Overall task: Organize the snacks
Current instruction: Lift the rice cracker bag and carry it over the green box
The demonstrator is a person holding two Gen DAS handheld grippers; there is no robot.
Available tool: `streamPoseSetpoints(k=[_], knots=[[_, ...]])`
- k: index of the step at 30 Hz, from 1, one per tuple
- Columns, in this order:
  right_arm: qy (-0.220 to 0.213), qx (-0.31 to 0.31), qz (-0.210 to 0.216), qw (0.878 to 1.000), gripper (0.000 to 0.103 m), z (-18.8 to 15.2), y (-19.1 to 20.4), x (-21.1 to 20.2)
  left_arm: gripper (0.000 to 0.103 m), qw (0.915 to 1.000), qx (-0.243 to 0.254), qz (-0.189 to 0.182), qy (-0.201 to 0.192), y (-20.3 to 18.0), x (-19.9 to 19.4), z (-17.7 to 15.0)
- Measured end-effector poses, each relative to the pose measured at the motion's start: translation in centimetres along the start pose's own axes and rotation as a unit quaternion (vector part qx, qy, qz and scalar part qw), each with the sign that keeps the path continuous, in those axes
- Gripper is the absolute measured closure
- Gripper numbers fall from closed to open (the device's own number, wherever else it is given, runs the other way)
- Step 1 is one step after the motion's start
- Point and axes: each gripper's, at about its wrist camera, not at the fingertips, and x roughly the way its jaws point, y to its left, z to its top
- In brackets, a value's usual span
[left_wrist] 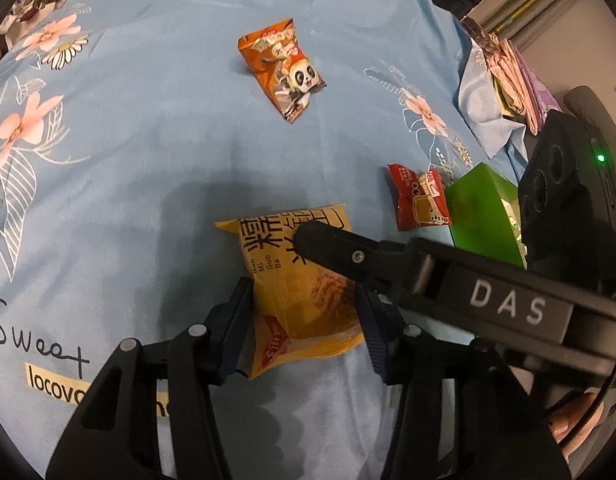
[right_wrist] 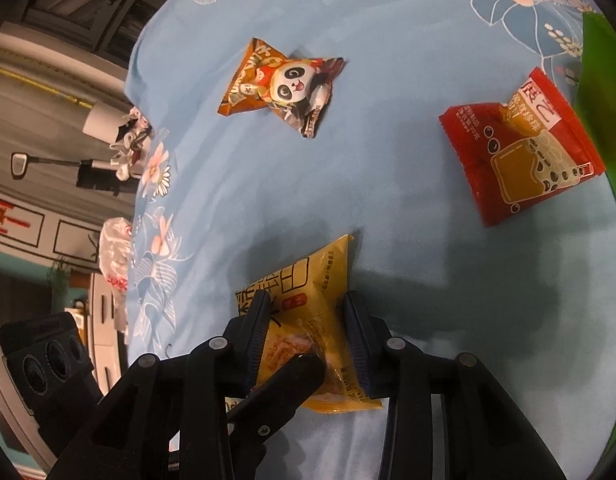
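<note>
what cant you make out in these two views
- Green box contents: left wrist view, the right gripper's body hides the opening; right wrist view cuts it at the edge.
- Yellow snack packet print: both views, fingers cross it.
- Red packet small text: too small.

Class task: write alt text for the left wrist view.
Both tongs, left and right, clamp a yellow snack packet on a blue floral bedsheet. Beyond lie a panda packet, a red packet and a green box.

Left gripper [left_wrist: 304,312] and right gripper [right_wrist: 304,336] both angled down, pads pressing same packet
</note>
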Motion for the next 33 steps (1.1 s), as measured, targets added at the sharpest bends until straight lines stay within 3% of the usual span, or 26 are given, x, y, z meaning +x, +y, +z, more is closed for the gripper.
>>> streamPoseSetpoints(k=[10, 21, 26, 33], knots=[[-0.065, -0.037, -0.009, 0.997, 0.063, -0.4, 1.9, -3.2, 0.053, 0.9973, 0.036, -0.022, -0.061, -1.5, -2.0, 0.1], [-0.141, -0.075, -0.017, 0.987, 0.063, -1.3, 4.6, -7.8, 0.053, 0.9867, 0.075, -0.052, -0.135, -3.7, -5.3, 0.0], [-0.175, -0.091, -0.002, 0.98, 0.063, -1.8, 5.2, -11.1, 0.053, 0.9792, 0.101, -0.05, -0.169, -6.2, -7.5, 0.0], [-0.24, -0.083, -0.001, 0.967, 0.063, -2.3, 3.3, -16.4, 0.053, 0.9687, 0.159, -0.066, -0.178, -11.4, -8.0, 0.4]])
